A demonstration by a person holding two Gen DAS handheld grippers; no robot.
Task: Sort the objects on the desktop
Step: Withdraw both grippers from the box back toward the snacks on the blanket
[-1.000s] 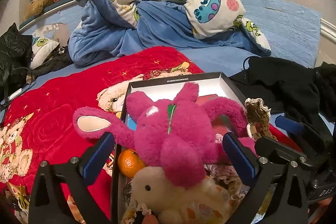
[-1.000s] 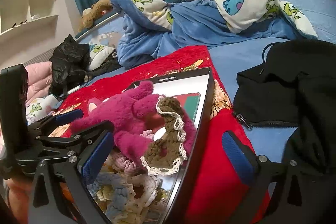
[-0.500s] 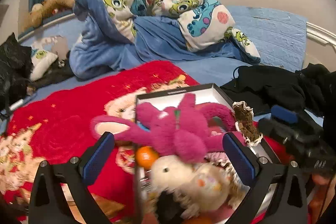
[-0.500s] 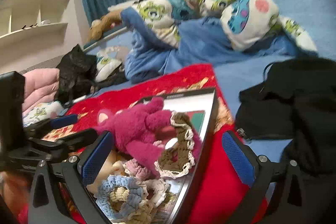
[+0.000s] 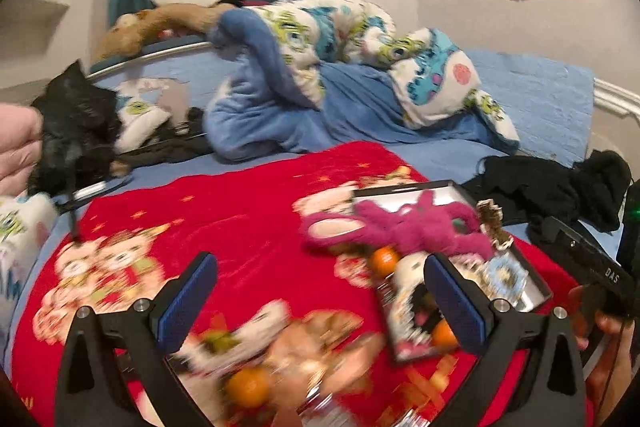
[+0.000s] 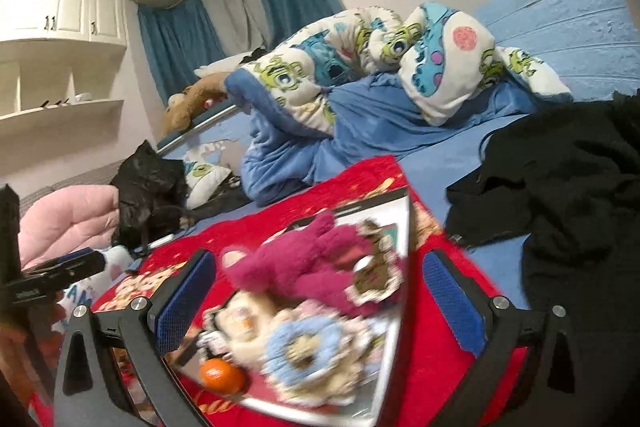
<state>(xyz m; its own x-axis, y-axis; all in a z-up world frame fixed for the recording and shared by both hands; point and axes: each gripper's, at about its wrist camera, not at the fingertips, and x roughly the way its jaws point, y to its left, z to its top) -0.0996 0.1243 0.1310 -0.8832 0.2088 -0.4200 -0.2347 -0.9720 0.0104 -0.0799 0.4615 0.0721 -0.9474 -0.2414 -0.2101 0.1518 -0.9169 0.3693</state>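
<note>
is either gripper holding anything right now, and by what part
Nothing is held. The left gripper and the right gripper are both open, with no object between the fingers; the pink plush lies in the box.

My left wrist camera looks forward over the red blanket (image 5: 248, 227) from low and left; my right one sits close above the box (image 6: 402, 267). I see the box, blanket and bed in both.

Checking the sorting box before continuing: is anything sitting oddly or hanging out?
Yes. The pink plush toy sprawls atop the overfilled box, one ear hanging past its left rim over the red blanket.
</note>
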